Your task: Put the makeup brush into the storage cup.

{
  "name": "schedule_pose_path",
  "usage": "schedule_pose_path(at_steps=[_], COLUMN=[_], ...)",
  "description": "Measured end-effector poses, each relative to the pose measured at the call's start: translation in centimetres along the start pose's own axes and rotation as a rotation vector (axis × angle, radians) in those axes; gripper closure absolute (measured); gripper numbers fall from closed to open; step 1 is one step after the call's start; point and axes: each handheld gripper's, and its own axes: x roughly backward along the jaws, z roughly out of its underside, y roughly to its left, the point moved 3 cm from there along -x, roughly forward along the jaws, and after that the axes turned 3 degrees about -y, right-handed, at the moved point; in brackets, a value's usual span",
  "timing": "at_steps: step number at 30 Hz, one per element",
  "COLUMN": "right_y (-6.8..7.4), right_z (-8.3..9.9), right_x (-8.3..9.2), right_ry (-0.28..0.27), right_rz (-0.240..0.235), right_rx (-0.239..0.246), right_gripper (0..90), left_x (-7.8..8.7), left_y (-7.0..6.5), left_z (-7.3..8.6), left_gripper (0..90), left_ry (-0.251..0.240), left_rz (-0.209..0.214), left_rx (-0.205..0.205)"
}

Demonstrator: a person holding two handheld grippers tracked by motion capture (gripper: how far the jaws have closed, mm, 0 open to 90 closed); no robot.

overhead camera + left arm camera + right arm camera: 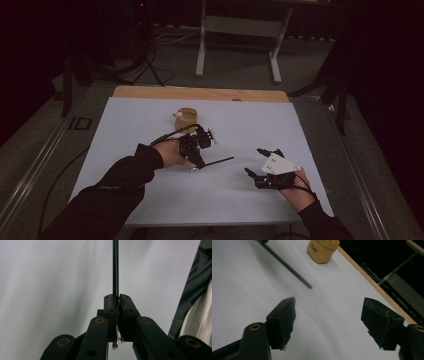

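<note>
Closest to me in the high view, low and right of centre, my right gripper (256,161) rests on the white table (150,200) with its jaws spread and nothing between them. In the right gripper view both black pads stand wide apart over bare white surface. At centre frame my left gripper (200,162) is clamped tight on a thin black rod (220,161) that points right, toward the other gripper. Above it, upper centre, sits a small tan cup (187,116), apart from both tools.
</note>
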Motion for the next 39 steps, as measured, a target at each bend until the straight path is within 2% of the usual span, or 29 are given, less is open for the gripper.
schedule_pose_path(at_steps=[3, 6, 9, 11, 12, 13, 15, 16, 20, 22, 25, 26, 29, 33, 34, 39], right_y=[0.6, 1.3, 2.0, 2.4, 2.4, 2.7, 3.0, 3.1, 3.4, 3.5, 3.6, 3.7, 3.9, 3.9, 3.9, 3.9], right_z=[-0.1, -0.3, -0.4, -0.5, -0.5, -0.5, -0.3, -0.3, -0.2, -0.2, -0.2, 0.0, 0.1, 0.0, -0.1, -0.3], right_x=[-0.1, -0.4, -0.7, -1.1, -1.1, -1.4, -1.8, -1.9, -2.3, -2.4, -2.5, -2.7, -3.0, -3.3, -3.4, -3.4], right_ry=[0.005, 0.004, 0.018, 0.055, 0.055, 0.075, 0.080, 0.099, 0.130, 0.130, 0.123, 0.140, 0.164, 0.186, 0.187, 0.194], right_rz=[0.008, 0.004, 0.007, 0.029, 0.029, 0.039, 0.037, 0.037, 0.051, 0.061, 0.059, 0.069, 0.072, 0.056, 0.068, 0.055], right_rx=[0.083, 0.128, 0.206, 0.295, 0.295, 0.350, 0.369, 0.391, 0.509, 0.533, 0.540, 0.570, 0.602, 0.605, 0.612, 0.618], right_gripper=[33.8, 38.6, 44.9, 48.8, 48.8, 53.9, 55.6, 56.8, 59.2, 59.2, 59.2, 63.1, 64.7, 69.1, 70.9, 78.3], left_x=[-0.1, -0.3, -0.5, -0.7, -0.7, -0.9, -0.9, -0.9, -1.0, -1.0, -1.0, -1.0, -1.1, -1.0, -1.0, -0.8], left_y=[-0.1, -0.2, -0.3, -0.4, -0.4, -0.8, -1.0, -1.1, -1.4, -1.6, -1.8, -1.8, -2.0, -2.2, -2.2, -2.2], left_z=[-0.3, -0.6, -1.0, -1.2, -1.2, -1.5, -1.7, -1.9, -2.3, -2.4, -2.4, -2.4, -2.5, -2.6, -2.6, -2.6], left_gripper=[85.3, 85.4, 85.4, 85.4, 85.4, 85.4, 85.4, 85.4, 85.4, 85.4, 85.4, 85.4, 85.4, 85.3, 85.3, 85.3], left_ry=[-0.002, -0.002, 0.000, 0.004, 0.004, 0.002, 0.003, 0.002, 0.005, 0.009, 0.011, 0.013, 0.010, 0.006, 0.008, 0.000], left_rz=[-0.001, 0.001, 0.004, 0.003, 0.003, 0.008, 0.013, 0.015, 0.024, 0.024, 0.031, 0.032, 0.040, 0.045, 0.042, 0.048], left_rx=[-0.006, -0.008, -0.005, -0.012, -0.012, -0.014, -0.015, -0.020, -0.028, -0.041, -0.050, -0.053, -0.055, -0.064, -0.063, -0.057])
